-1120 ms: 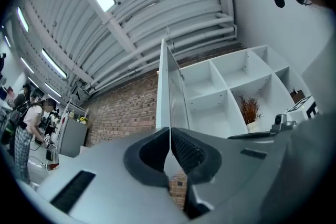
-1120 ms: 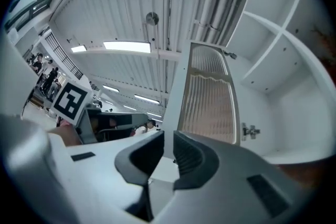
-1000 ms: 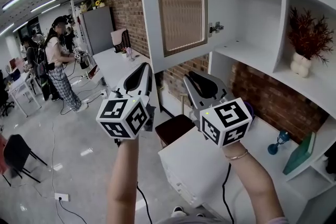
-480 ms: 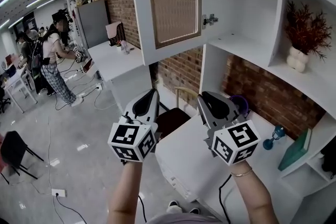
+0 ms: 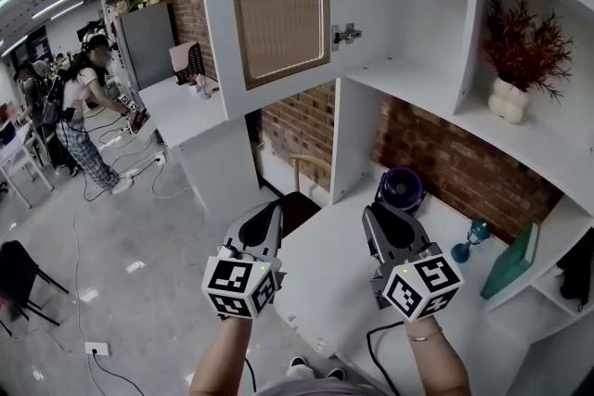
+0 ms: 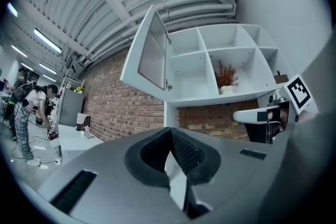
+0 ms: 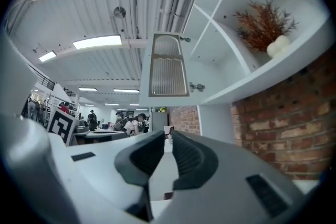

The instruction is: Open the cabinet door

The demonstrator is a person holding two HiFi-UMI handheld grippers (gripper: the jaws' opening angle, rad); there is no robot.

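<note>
Lowered beneath cabinet door (image 5: 278, 9): left tongs (image 5: 268, 212) clenched, right tongs (image 5: 377, 215) slightly parted, empty.

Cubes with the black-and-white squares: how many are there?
2. The left cube sits on the left gripper, the right cube on the right gripper. None looks hidden.

left gripper (image 5: 267, 216): 7 o'clock, jaws together | right gripper (image 5: 379, 220): 5 o'clock, jaws slightly apart, nothing between
</note>
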